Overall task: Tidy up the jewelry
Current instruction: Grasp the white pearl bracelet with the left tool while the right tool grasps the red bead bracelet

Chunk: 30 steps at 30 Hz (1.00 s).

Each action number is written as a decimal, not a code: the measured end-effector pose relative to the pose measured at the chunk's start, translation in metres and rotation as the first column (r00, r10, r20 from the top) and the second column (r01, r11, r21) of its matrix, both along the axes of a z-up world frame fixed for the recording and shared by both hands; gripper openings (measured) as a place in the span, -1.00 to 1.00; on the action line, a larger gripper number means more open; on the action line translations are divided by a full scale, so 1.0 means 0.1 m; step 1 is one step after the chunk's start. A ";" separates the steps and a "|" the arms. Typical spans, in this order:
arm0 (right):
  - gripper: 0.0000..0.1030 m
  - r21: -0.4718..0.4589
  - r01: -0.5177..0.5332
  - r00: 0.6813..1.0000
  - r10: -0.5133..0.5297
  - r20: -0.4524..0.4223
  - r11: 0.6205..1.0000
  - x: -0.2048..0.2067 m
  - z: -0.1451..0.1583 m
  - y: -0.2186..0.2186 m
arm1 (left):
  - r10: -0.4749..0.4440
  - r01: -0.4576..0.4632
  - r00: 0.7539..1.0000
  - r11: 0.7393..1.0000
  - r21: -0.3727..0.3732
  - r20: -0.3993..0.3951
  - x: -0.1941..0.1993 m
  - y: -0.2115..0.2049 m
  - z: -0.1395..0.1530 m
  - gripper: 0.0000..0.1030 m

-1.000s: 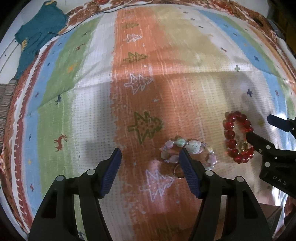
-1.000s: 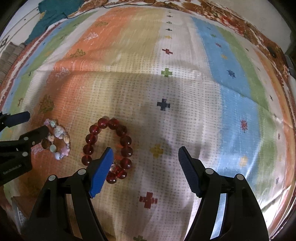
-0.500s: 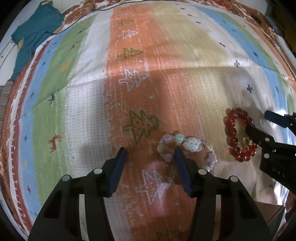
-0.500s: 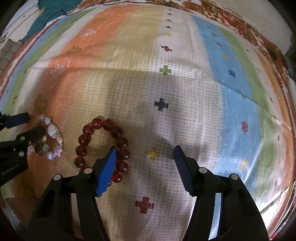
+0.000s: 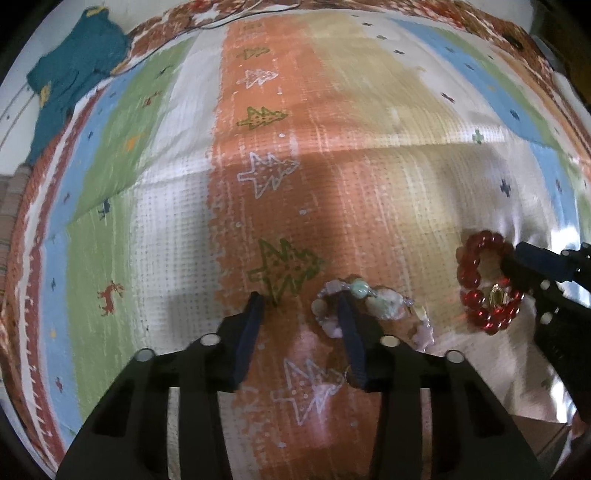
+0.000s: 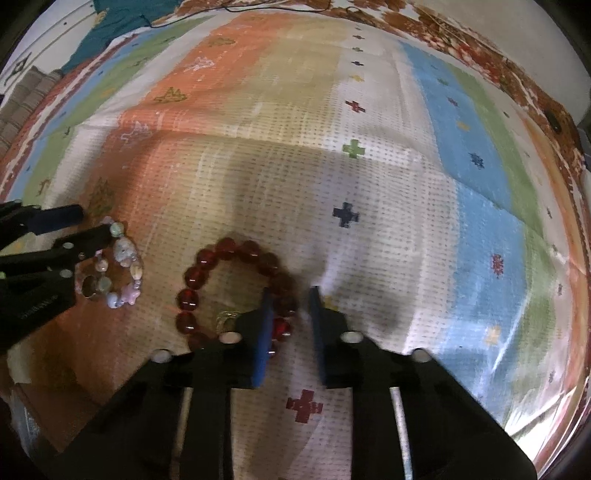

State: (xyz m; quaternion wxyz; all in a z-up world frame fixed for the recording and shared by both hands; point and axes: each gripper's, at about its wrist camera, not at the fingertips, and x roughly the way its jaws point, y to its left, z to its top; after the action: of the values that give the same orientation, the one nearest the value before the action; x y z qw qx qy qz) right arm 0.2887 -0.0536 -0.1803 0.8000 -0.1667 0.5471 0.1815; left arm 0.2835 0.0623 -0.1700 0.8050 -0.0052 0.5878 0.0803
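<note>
A red bead bracelet (image 6: 192,275) with a gold charm lies on the striped cloth (image 6: 369,177). My right gripper (image 6: 290,299) points down at it and is shut on the beads of its right side. The left wrist view shows the same bracelet (image 5: 467,273) with the right gripper (image 5: 515,260) on its far side. A pastel bead bracelet (image 5: 384,306) lies left of it. My left gripper (image 5: 299,306) is over its left end, jaws closing. The right finger stands inside the loop and the left finger is well clear of the beads. The right wrist view also shows this bracelet (image 6: 123,251) and the left gripper (image 6: 88,225).
A teal garment (image 5: 74,62) lies at the cloth's far left corner, with a thin black cord (image 5: 221,20) along the far edge. A grey striped cloth (image 6: 22,96) sits beyond the left border. A brown surface (image 5: 546,435) shows past the cloth's near right edge.
Both pairs of jaws have narrowed. The right one closed on the red bracelet's right side. The left one's right finger slid into the pastel bracelet's loop.
</note>
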 end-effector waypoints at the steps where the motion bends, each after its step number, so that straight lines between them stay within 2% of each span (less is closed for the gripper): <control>1: -0.72 -0.001 -0.001 1.000 0.001 0.002 1.000 0.01 0.00 0.00 | -0.004 0.004 1.000 1.000 0.007 -0.001 0.00 -0.02 0.00 -0.55; 2: -0.72 0.000 -0.004 1.000 0.004 0.004 1.000 0.00 0.00 0.00 | -0.005 0.005 1.000 1.000 0.016 -0.003 0.00 -0.03 0.00 -0.76; 3: -0.72 0.003 -0.006 1.000 0.006 0.006 1.000 -0.01 0.01 0.00 | -0.004 0.004 1.000 1.000 0.027 -0.004 -0.01 -0.03 0.00 -0.81; 11: -0.73 0.059 -0.003 1.000 0.001 0.028 0.998 -0.05 0.20 -0.05 | 0.003 -0.003 1.000 1.000 -0.015 0.027 -0.10 -0.05 0.18 -0.82; 21: -0.72 0.157 -0.005 0.998 -0.005 0.059 0.988 -0.24 0.54 -0.13 | 0.000 0.010 0.991 0.997 -0.071 0.132 -0.28 -0.23 0.68 -0.82; 30: -0.72 0.216 -0.010 0.995 -0.012 0.098 0.976 -0.42 0.80 -0.18 | 0.004 0.015 0.982 0.995 -0.099 0.187 -0.51 -0.31 1.03 -0.82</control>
State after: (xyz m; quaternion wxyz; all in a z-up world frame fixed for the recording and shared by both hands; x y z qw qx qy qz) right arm 0.2466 -0.0712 -0.1007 0.8394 -0.0874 0.4841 0.2309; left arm 0.2324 0.0317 -0.0668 0.8554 -0.0514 0.5132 0.0474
